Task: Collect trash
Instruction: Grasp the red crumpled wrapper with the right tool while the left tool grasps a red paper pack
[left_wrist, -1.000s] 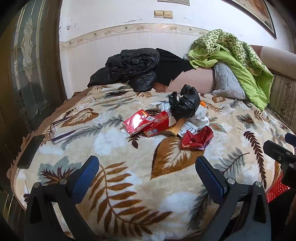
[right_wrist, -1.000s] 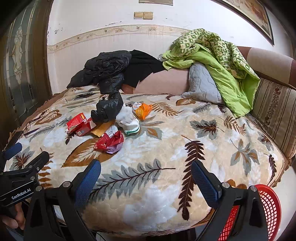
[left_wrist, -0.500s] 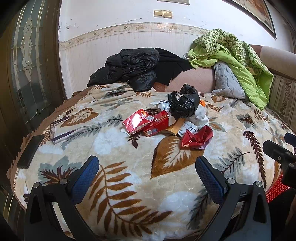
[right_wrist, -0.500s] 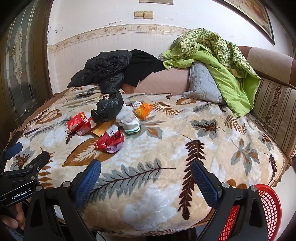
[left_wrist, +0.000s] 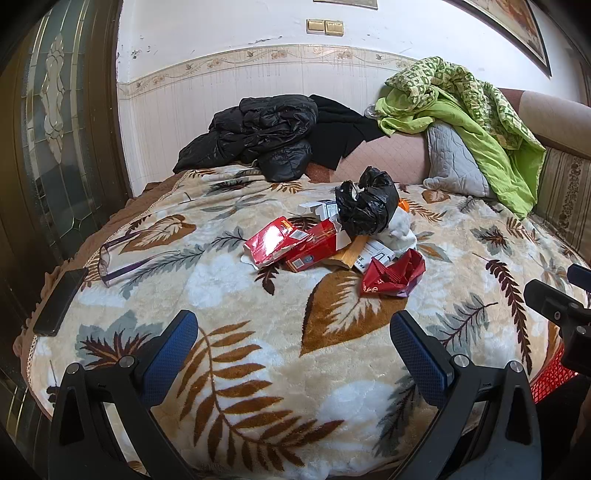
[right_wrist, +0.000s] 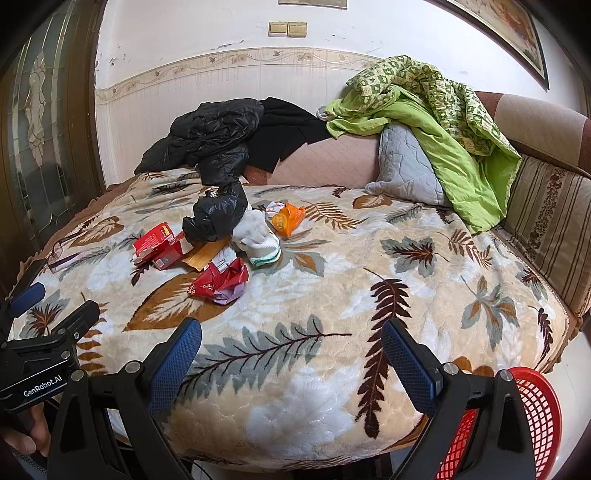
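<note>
A pile of trash lies mid-bed: a black plastic bag (left_wrist: 365, 208) (right_wrist: 218, 216), red cartons (left_wrist: 291, 245) (right_wrist: 159, 245), a crumpled red wrapper (left_wrist: 393, 275) (right_wrist: 219, 282), white crumpled paper (right_wrist: 256, 236) and an orange wrapper (right_wrist: 286, 219). My left gripper (left_wrist: 293, 354) is open and empty, well short of the pile. My right gripper (right_wrist: 291, 360) is open and empty over the bed's near edge. A red mesh basket (right_wrist: 535, 417) (left_wrist: 550, 380) sits low at the right, beside the bed.
A leaf-patterned blanket (left_wrist: 240, 295) covers the bed. Eyeglasses (left_wrist: 110, 258) and a dark phone (left_wrist: 61, 301) lie at its left edge. Black jackets (left_wrist: 258, 129), a grey pillow (right_wrist: 406, 166) and a green quilt (right_wrist: 443, 122) are piled at the back.
</note>
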